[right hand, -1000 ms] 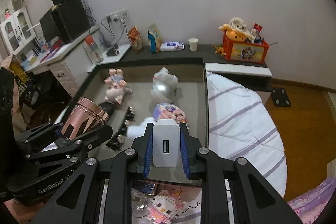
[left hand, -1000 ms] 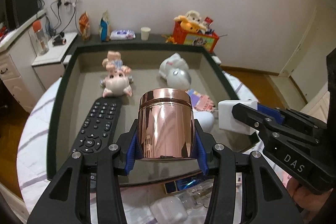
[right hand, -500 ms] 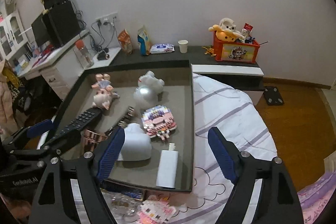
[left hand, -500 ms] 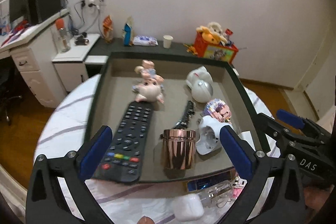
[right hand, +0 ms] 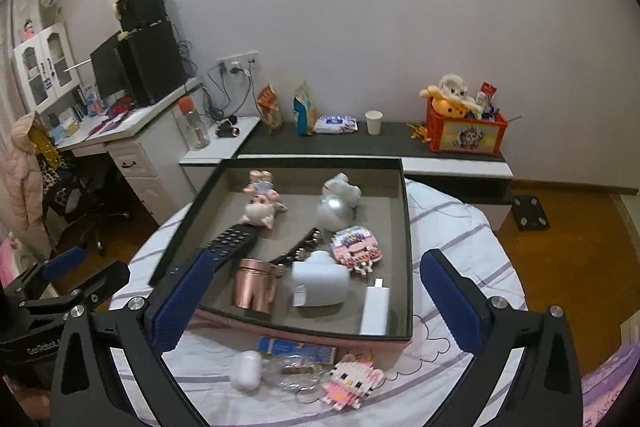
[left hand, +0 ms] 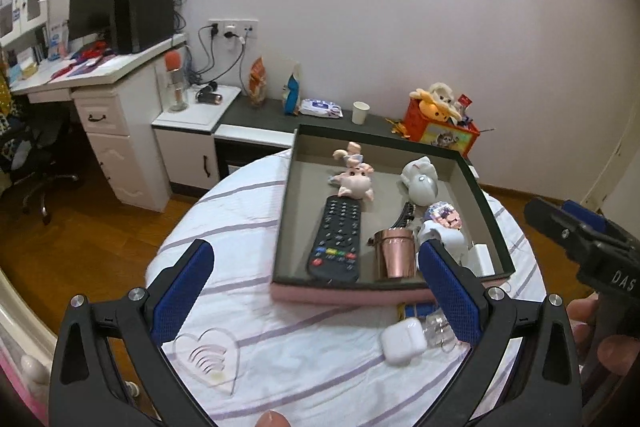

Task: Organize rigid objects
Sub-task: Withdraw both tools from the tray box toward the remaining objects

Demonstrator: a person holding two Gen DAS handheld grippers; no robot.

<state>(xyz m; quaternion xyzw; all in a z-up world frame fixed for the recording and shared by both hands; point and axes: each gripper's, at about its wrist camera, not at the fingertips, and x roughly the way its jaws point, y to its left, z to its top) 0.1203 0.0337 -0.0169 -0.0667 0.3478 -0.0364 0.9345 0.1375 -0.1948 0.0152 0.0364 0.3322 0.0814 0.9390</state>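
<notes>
Both claws [left hand: 316, 291] [right hand: 320, 295] agape, seemingly above tray [right hand: 408, 239].

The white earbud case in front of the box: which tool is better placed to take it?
Probably left: the left tool is open and empty, and the white earbud case lies close, inside its gap.

In the tray [right hand: 408, 227], the cup [right hand: 256, 285] stands between remote [right hand: 234, 241] and charger [right hand: 375, 309], earbud case [right hand: 246, 369] outside
</notes>
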